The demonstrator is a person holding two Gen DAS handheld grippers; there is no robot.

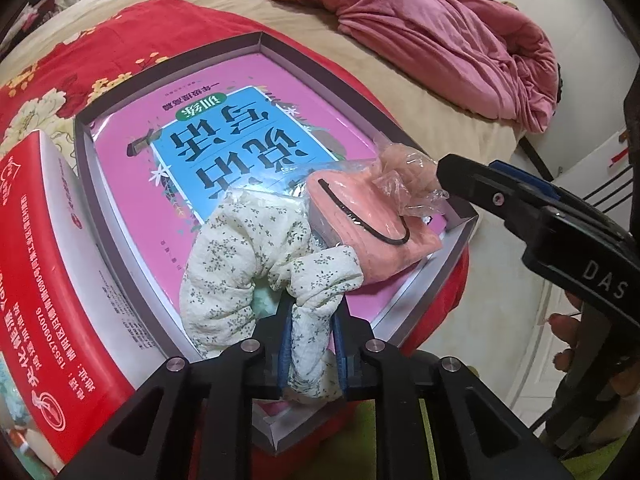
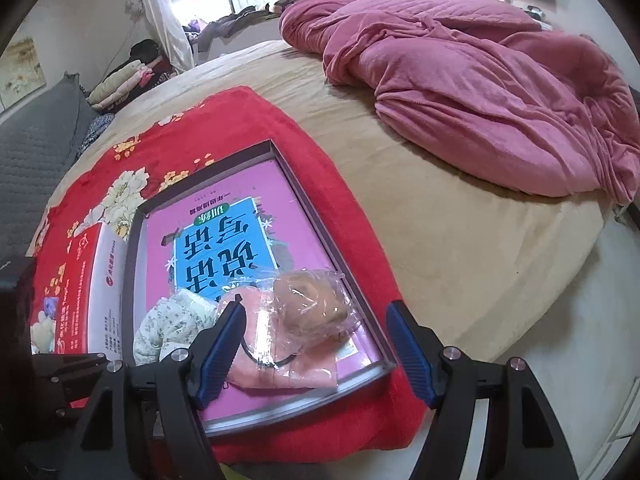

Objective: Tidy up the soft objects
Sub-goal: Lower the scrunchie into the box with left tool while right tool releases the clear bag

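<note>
A shallow grey box with a pink book inside lies on a red floral blanket. My left gripper is shut on a white floral cloth that rests in the box's near end. Next to it lies a peach cloth in clear plastic wrap. In the right wrist view my right gripper is open and empty, just above the wrapped peach cloth. The floral cloth and the box also show there. The right gripper's finger shows at the right of the left wrist view.
A red and white carton lies left of the box. The red blanket covers part of a beige bed. A crumpled pink quilt lies at the far side. Floor lies to the right.
</note>
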